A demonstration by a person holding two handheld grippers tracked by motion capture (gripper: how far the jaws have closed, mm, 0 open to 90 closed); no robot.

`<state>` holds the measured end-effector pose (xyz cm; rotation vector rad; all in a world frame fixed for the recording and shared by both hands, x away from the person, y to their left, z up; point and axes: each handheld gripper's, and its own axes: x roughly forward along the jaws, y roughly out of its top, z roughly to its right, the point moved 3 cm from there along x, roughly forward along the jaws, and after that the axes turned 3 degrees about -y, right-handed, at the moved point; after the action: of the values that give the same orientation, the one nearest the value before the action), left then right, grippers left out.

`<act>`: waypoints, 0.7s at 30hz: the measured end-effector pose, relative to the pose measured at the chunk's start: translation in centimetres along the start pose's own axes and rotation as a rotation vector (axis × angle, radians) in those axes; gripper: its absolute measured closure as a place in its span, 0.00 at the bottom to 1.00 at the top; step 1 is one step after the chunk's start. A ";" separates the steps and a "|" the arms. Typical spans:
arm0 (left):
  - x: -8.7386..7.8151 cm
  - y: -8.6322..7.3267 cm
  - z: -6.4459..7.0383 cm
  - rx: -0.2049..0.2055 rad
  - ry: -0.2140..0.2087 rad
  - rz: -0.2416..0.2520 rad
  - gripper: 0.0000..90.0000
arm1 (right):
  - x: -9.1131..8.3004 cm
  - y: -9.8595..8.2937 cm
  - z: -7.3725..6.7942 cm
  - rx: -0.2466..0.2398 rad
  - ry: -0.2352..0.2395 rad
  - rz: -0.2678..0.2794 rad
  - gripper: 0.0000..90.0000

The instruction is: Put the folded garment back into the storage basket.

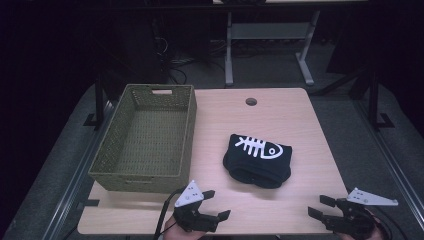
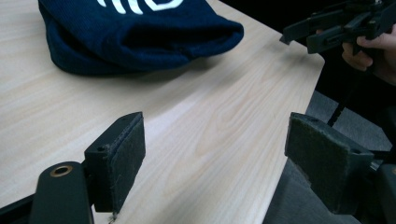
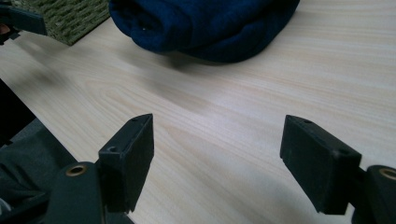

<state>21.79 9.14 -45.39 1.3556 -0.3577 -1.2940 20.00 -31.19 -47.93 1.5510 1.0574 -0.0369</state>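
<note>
Barely begun: folded navy garment (image 1: 258,160) on bench (image 1: 300,125) beside empty woven basket (image 1: 145,137), untouched; left gripper (image 1: 214,204) and right gripper (image 1: 320,206) near front edge, jaws spread, nothing held.

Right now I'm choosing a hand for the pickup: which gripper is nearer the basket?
The left gripper: it sits just off the woven basket's near corner, while the right gripper is beyond the folded beanie.
</note>
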 end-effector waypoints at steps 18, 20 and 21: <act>2.7 3.3 -1.3 -0.014 -0.004 0.004 0.23 | 1.1 2.8 -0.6 -0.043 0.007 -0.005 0.27; 2.9 3.8 -1.5 -0.016 -0.001 0.010 0.23 | 1.2 3.2 -0.4 -0.055 0.006 -0.001 0.27; 3.1 4.1 -1.6 -0.016 0.000 0.007 0.23 | 1.3 3.3 -0.4 -0.055 0.007 -0.003 0.27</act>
<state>26.06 6.28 -43.87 1.3395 -0.3517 -1.2885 22.60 -29.78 -45.95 1.5010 1.0580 -0.0045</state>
